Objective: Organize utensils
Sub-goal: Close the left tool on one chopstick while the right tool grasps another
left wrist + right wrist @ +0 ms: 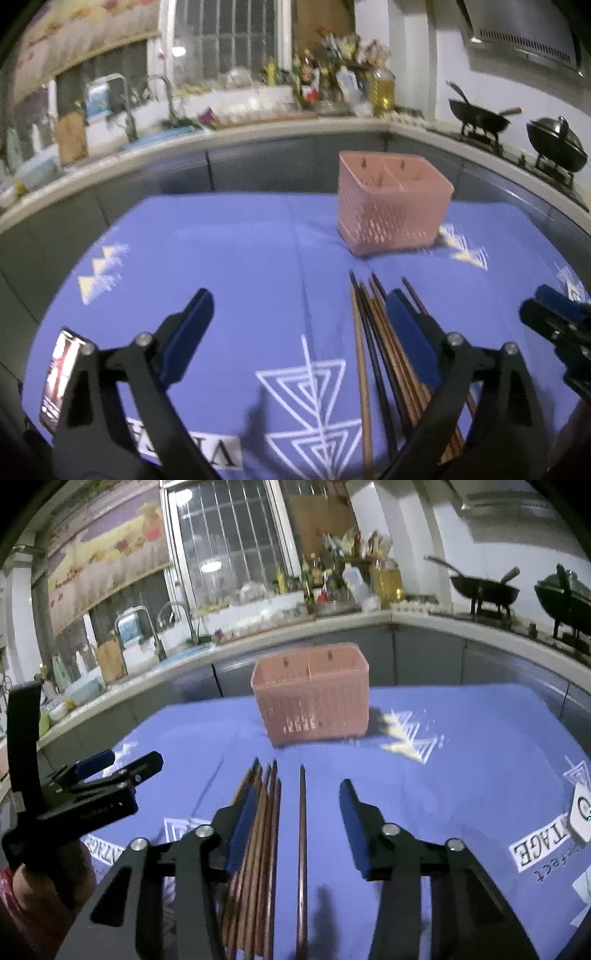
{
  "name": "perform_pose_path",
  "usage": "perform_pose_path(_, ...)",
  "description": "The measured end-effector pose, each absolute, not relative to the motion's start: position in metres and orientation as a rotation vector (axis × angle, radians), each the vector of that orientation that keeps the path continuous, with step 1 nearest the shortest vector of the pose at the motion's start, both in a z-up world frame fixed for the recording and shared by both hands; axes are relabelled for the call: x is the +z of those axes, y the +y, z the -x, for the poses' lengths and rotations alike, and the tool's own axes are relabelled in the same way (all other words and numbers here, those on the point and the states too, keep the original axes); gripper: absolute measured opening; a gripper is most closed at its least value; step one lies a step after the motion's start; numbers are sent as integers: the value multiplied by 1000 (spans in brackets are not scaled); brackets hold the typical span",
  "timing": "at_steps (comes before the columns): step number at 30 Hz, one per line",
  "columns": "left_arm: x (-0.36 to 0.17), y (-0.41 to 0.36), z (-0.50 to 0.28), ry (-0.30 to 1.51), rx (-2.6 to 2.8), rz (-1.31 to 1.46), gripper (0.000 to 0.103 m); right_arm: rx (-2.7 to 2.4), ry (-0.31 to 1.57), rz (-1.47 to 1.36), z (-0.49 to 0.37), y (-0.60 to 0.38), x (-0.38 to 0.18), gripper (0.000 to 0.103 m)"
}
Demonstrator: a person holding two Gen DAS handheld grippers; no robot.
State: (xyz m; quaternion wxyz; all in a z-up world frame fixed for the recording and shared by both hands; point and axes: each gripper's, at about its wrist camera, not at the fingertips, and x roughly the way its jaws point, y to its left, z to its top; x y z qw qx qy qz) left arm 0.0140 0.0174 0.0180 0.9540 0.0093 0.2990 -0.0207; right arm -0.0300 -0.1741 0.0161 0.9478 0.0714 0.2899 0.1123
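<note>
Several brown and black chopsticks [373,350] lie side by side on the blue tablecloth [221,258], pointing toward a pink two-compartment utensil basket [391,206]. My left gripper [299,314] is open and empty; its right finger sits over the chopsticks. In the right wrist view the chopsticks [266,834] lie between the fingers of my right gripper [295,812], which is open and empty. One chopstick [302,842] lies apart to the right. The basket [314,698] stands beyond them. Each gripper shows in the other's view: the left [110,771], the right [546,314].
A kitchen counter [258,129] with sink, bottles and jars curves behind the table. Two black woks [480,118] sit on the stove at the right. A paper label [583,812] lies on the cloth at the right edge.
</note>
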Motion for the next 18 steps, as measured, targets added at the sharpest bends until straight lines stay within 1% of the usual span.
perform_pose_path(2,8,16,-15,646,-72,-26,81,232,624,-129,26,-172,7,35)
perform_pose_path(5,-11,10,-16,726,-125,-49,69,254,694,-95,21,-165,-12,27)
perform_pose_path(7,-23,4,-15,778,-155,-59,57,269,740,-70,18,-160,-25,25)
perform_pose_path(8,-31,0,-15,810,-171,-65,54,273,765,-55,16,-157,-32,24)
perform_pose_path(9,-36,-2,-15,832,-182,-68,47,273,786,-41,14,-154,-39,24)
perform_pose_path(10,-42,-5,-15,858,-195,-71,43,273,799,-31,13,-152,-42,24)
perform_pose_path(13,-55,-11,-15,903,-208,-90,36,266,836,-7,11,-150,-56,24)
perform_pose_path(18,-62,-15,-19,911,-205,-108,36,230,850,17,10,-156,-66,24)
